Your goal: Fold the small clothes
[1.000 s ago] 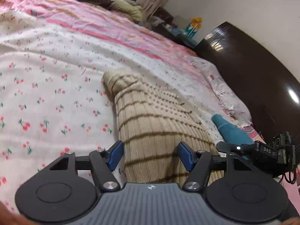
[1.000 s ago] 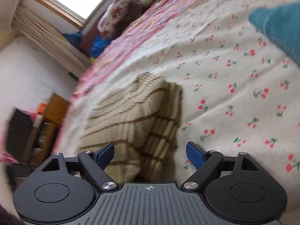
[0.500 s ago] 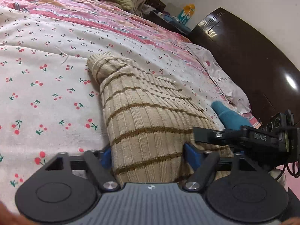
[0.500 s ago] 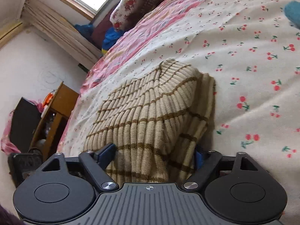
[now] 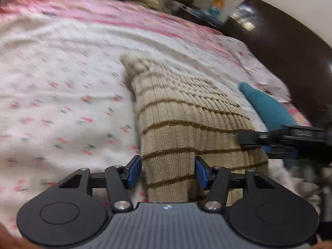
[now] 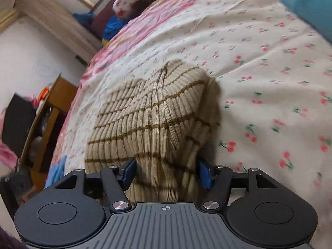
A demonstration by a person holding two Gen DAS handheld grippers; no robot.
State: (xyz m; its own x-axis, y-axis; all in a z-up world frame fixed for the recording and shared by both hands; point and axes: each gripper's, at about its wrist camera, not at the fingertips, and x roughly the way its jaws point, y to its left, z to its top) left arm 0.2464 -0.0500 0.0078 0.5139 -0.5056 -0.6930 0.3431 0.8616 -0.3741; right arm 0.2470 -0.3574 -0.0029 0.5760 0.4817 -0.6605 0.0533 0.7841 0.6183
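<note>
A beige ribbed knit garment with brown stripes [image 5: 182,120] lies folded on a cherry-print bedsheet [image 5: 62,95]. My left gripper [image 5: 168,172] has its blue pads on either side of the garment's near edge, with the fabric bunched between them. In the right wrist view the same garment [image 6: 153,112] rises toward my right gripper [image 6: 167,173], whose pads likewise grip a lifted fold. The right gripper's body shows in the left wrist view [image 5: 290,139] at the garment's right side.
A teal cloth [image 5: 265,105] lies on the bed to the right of the garment; it also shows in the right wrist view [image 6: 311,8]. A dark wooden headboard [image 5: 290,47] stands behind it. Pillows [image 6: 141,2] and a wooden shelf [image 6: 49,120] lie beyond the bed's edge.
Both grippers moved onto the garment's near edge and closed on the fabric. The edge is now lifted off the sheet.
</note>
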